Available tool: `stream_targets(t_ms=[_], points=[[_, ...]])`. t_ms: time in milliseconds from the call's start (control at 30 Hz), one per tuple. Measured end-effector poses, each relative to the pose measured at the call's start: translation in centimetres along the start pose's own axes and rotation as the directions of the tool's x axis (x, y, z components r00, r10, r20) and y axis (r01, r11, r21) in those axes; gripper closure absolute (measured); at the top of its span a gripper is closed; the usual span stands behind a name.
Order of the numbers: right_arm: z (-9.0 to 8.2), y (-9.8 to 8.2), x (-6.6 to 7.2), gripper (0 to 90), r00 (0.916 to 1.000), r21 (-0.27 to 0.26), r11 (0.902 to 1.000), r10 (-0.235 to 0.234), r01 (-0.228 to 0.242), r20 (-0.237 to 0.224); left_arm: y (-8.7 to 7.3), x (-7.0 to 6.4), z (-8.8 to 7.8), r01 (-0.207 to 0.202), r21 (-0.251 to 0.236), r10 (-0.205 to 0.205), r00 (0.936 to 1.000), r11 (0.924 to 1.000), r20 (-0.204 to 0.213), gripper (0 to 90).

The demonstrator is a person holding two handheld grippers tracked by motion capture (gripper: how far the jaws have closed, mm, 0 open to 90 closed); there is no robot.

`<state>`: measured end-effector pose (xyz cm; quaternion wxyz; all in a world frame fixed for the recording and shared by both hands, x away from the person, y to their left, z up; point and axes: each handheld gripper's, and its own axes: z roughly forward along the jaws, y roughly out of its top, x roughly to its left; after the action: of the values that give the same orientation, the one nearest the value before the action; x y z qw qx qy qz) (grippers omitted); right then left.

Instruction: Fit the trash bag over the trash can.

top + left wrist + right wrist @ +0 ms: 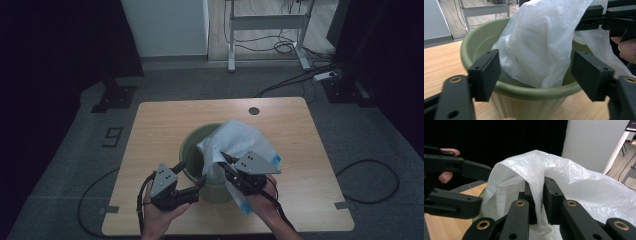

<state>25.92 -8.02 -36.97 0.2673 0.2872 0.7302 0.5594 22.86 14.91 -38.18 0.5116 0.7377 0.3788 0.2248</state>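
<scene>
Table (pixel 150 125): green bin (pixel 192 145) near its front edge, thin white bag (pixel 240 137) draped half inside, over the right rim. Bag light, limp, slippery: take a bunched fold at the mouth. Right gripper (pixel 539 202) clenched on one; left gripper (pixel 536 75) released, straddling the near rim

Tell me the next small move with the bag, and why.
Probably close the left gripper on the bag's loose edge at the bin rim: its jaws stand open around it, while the right gripper already pinches a fold.

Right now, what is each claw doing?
Left claw: open, holding nothing, by the green bin.
Right claw: closed on the white plastic bag.
</scene>
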Motion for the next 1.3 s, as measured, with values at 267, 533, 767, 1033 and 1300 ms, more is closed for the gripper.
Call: stream_targets(t_ms=[267, 533, 767, 1033, 1300], points=[[-0.1, -0.1, 0.0, 79.7, 1.0000, -0.001, 1.0000, 0.004, -0.004, -0.008, 0.0, -0.2, 0.9, -0.021, 0.018, 0.021, 0.9998, 0.9996, 0.002, 58.9], [-0.9, -1.3, 0.5, 58.0, 0.9997, -0.029, 0.9994, 0.020, -0.020, -0.015, 0.0, -0.3, 0.7, -0.006, 0.002, 0.006, 1.0000, 1.0000, 0.005, 82.6], [-2.4, -2.7, 2.2, 31.8, 0.9980, -0.049, 0.9988, 0.012, -0.009, 0.061, 0.0, 0.0, 0.9, 0.030, 0.001, -0.030, 0.9994, 0.9995, -0.019, 87.7], [-5.0, -5.5, 2.9, 26.1, 0.9923, -0.071, 0.9965, 0.051, -0.044, 0.112, -0.1, 0.2, 1.1, 0.053, 0.007, -0.053, 0.9985, 0.9986, -0.012, 86.9], [-5.7, -8.2, 3.3, 23.5, 0.9855, -0.045, 0.9960, 0.083, -0.077, 0.148, 0.2, 0.0, 1.0, 0.053, 0.001, -0.053, 0.9986, 0.9986, -0.010, 86.8]])
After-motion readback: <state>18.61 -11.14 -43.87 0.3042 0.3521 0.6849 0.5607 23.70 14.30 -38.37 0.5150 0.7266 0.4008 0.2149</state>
